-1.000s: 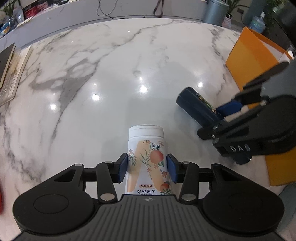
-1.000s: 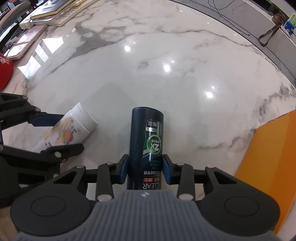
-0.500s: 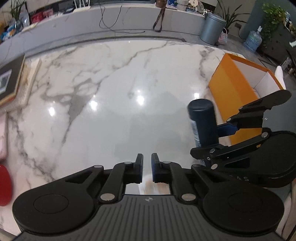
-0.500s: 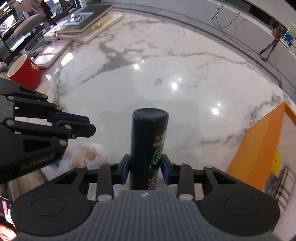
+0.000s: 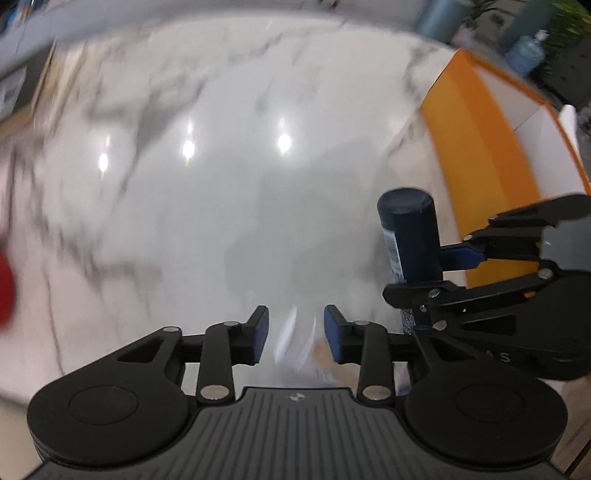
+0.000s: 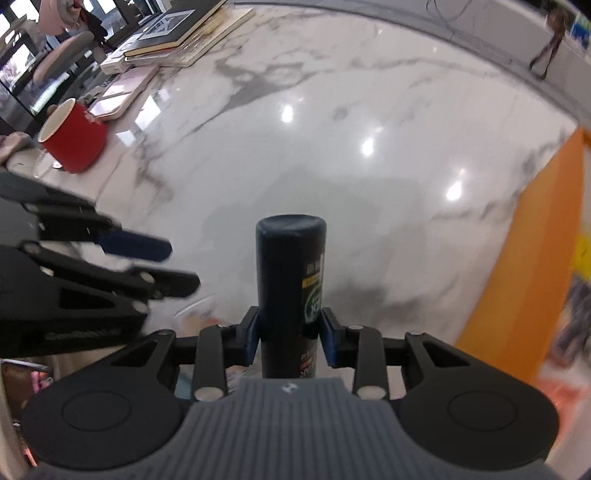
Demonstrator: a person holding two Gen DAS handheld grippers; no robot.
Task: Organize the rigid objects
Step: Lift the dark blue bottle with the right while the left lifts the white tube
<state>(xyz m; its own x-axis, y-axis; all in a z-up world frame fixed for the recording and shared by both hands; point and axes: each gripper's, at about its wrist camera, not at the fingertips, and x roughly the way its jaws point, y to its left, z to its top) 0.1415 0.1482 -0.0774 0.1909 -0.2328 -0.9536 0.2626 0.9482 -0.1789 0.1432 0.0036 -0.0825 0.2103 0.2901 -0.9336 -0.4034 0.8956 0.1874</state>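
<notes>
The right gripper (image 6: 290, 334) holds a dark blue bottle (image 6: 291, 280). Its two blue pads press on the bottle's sides, low down near the bottom. The bottle sticks out past the pads, and its flat dark top points away from the camera. A green and yellow label shows on one side.

The left gripper (image 5: 295, 332) has its jaws opening. Between them there is only a blurry white and peach shape (image 5: 306, 347). It may be the white bottle with flowers on it, but the blur hides whether the pads touch it. It seems to lie below the pads, close to the marble table (image 5: 221, 184).

The left wrist view shows the blue bottle (image 5: 408, 236) from the side, with the right gripper (image 5: 432, 271) clamped around it, off to the right of the left gripper. It also shows the orange box (image 5: 469, 147) standing just behind that bottle, open with a white inside.

The right wrist view shows other things. A red mug (image 6: 74, 138) sits far off on the left of the table. Books (image 6: 173, 29) and pink flat cases (image 6: 122, 90) lie behind it. The left gripper (image 6: 177, 266) comes in from the left, beside the blue bottle but not touching it. The orange box (image 6: 524, 258) stands at the right edge here.
</notes>
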